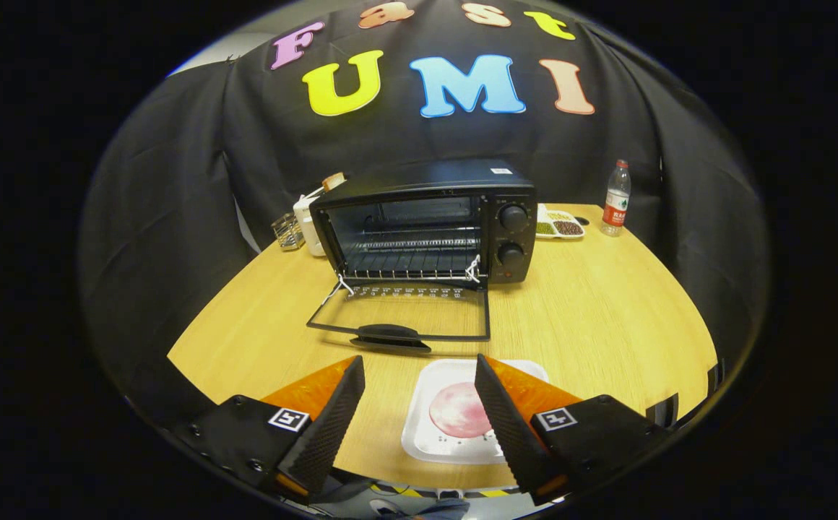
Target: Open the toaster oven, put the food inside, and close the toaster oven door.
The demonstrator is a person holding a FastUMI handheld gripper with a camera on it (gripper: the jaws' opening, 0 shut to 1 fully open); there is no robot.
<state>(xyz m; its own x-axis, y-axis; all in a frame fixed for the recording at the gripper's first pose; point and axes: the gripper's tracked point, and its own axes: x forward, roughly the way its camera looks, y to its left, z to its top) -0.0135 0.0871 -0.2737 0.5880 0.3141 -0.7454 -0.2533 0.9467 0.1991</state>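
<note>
Black toaster oven [426, 224] stands on the bench [607, 318], its door [401, 318] folded down flat. Opening judged complete. My gripper [419, 379] hangs with jaws apart, empty, over the white tray [426, 433] holding pink food [459, 410]. Next: descend, grip the tray's edge, keep it level.

A wooden table [607, 318] stands before the black cloth wall [173, 217]. At its far edge: a water bottle [615, 198] with a red cap, a bean dish [560, 225] beside it, a white jug [308, 220] and a small glass rack [287, 231].
</note>
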